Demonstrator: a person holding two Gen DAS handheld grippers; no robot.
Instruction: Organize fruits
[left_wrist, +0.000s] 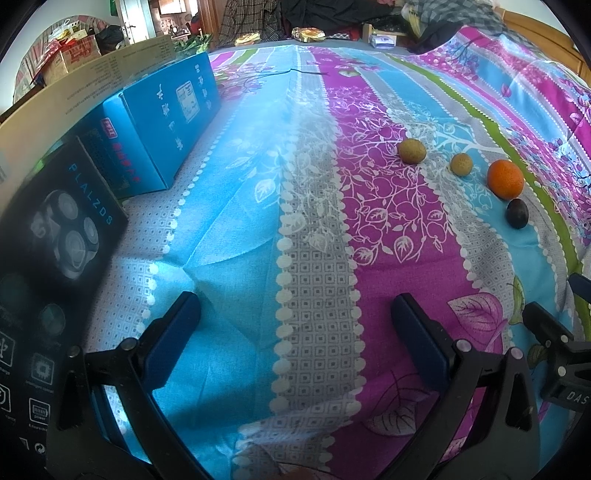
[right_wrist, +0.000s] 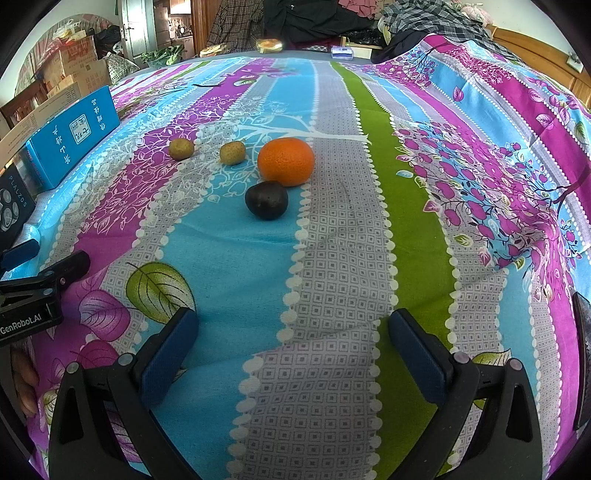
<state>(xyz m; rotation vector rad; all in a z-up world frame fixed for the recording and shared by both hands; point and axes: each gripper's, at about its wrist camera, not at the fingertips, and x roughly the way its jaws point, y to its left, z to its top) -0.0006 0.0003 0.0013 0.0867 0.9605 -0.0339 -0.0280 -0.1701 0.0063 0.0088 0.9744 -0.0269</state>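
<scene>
Several fruits lie on a colourful striped bedsheet (right_wrist: 332, 258). An orange mandarin (right_wrist: 286, 161) sits mid-sheet, with a dark plum (right_wrist: 266, 200) just in front of it. Left of them are two small yellow-brown fruits (right_wrist: 232, 152) (right_wrist: 181, 148). The left wrist view shows the same row at its right: mandarin (left_wrist: 505, 178), plum (left_wrist: 517, 213), yellow-brown fruits (left_wrist: 461, 164) (left_wrist: 411, 150). My left gripper (left_wrist: 295, 317) is open and holds nothing, well short of the fruits. My right gripper (right_wrist: 293, 332) is open too, with the plum ahead of it.
A blue carton (left_wrist: 166, 122) and a black shaver box (left_wrist: 55, 236) lie along the sheet's left edge, beside a long cardboard box (left_wrist: 92, 81). Clothes and clutter pile up beyond the far edge. The sheet rises into a fold (right_wrist: 517, 129) at the right.
</scene>
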